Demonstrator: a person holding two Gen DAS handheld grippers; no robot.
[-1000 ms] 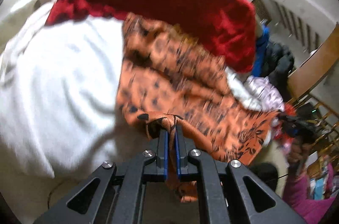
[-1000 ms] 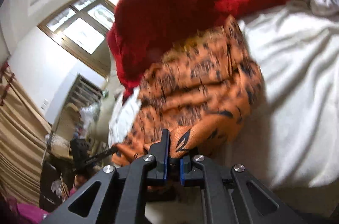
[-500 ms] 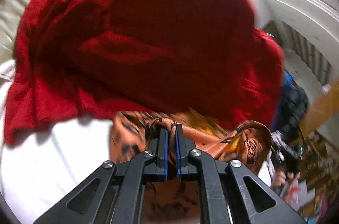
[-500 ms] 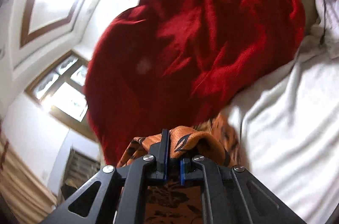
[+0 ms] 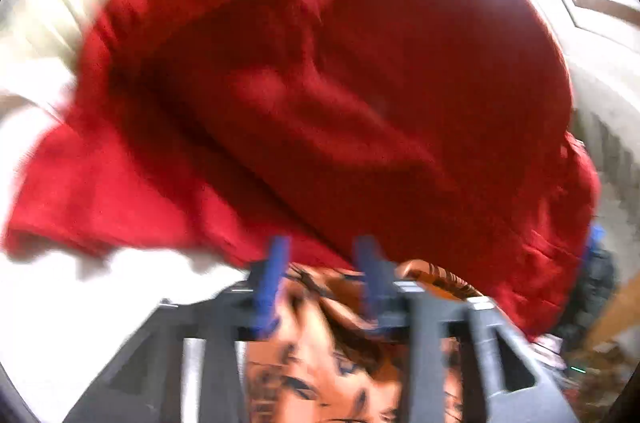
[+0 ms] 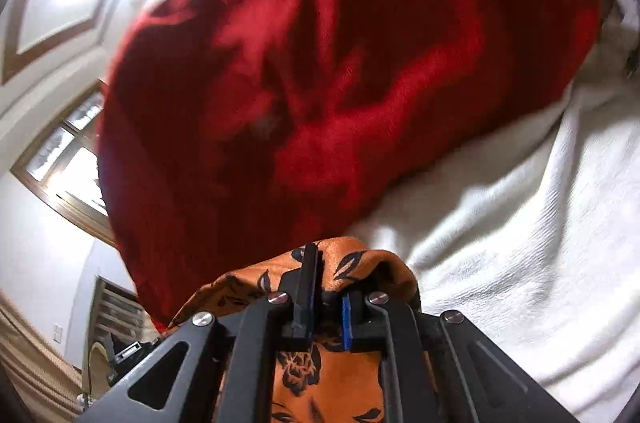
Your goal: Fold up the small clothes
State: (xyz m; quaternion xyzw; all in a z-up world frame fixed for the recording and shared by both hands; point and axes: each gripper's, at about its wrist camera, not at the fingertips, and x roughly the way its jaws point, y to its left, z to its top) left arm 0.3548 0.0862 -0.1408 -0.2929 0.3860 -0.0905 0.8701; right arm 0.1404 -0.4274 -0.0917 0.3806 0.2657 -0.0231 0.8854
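Note:
An orange garment with a black print (image 5: pixel 320 351) lies on the white bedding under my left gripper (image 5: pixel 322 263), whose blue-padded fingers stand apart with the cloth loose below them. In the right wrist view the same orange garment (image 6: pixel 352 263) bunches over my right gripper (image 6: pixel 326 287); its jaws stand slightly apart with a fold of cloth draped between and over them. The left wrist view is motion-blurred.
A large red blanket (image 5: pixel 340 83) is heaped just beyond the garment; it also fills the right wrist view (image 6: pixel 340 63). White bedding (image 6: pixel 520 243) spreads to the right. A window (image 6: pixel 68 159) and shelves are at the far left.
Both grippers carried the garment's edge forward toward the red blanket. The left gripper's jaws have opened and let the cloth go. The right jaws have parted slightly.

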